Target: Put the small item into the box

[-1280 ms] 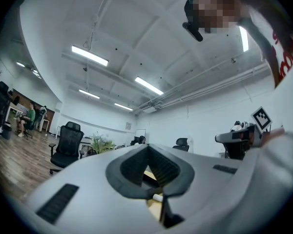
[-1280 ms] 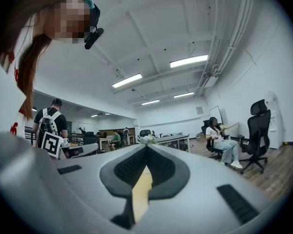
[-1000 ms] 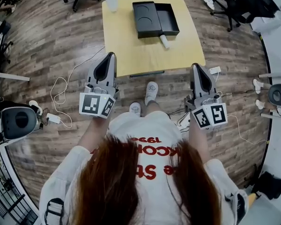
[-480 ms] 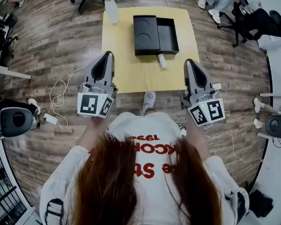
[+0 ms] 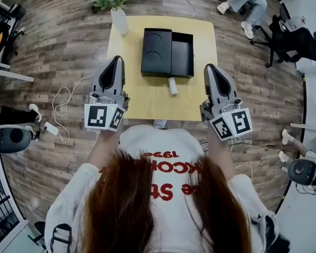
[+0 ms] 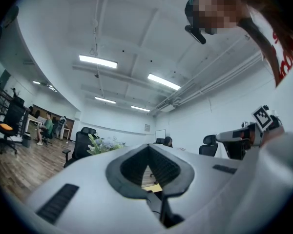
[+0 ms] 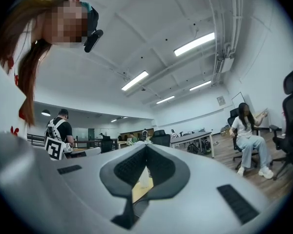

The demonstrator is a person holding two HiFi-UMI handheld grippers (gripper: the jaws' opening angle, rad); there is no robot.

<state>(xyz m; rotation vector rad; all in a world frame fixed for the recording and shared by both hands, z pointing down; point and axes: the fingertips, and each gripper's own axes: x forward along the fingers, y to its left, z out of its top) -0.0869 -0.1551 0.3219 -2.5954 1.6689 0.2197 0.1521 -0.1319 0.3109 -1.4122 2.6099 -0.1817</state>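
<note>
A small white cylindrical item lies on the square yellow wooden table at the upper centre of the head view. It sits just below the near edge of the open black rectangular box, outside it. The grey-and-white left gripper hovers at the table's left edge and the matching right gripper at its right edge. Both pairs of jaws are closed tip to tip, holding nothing. A white vase of flowers stands at the table's upper left corner.
</note>
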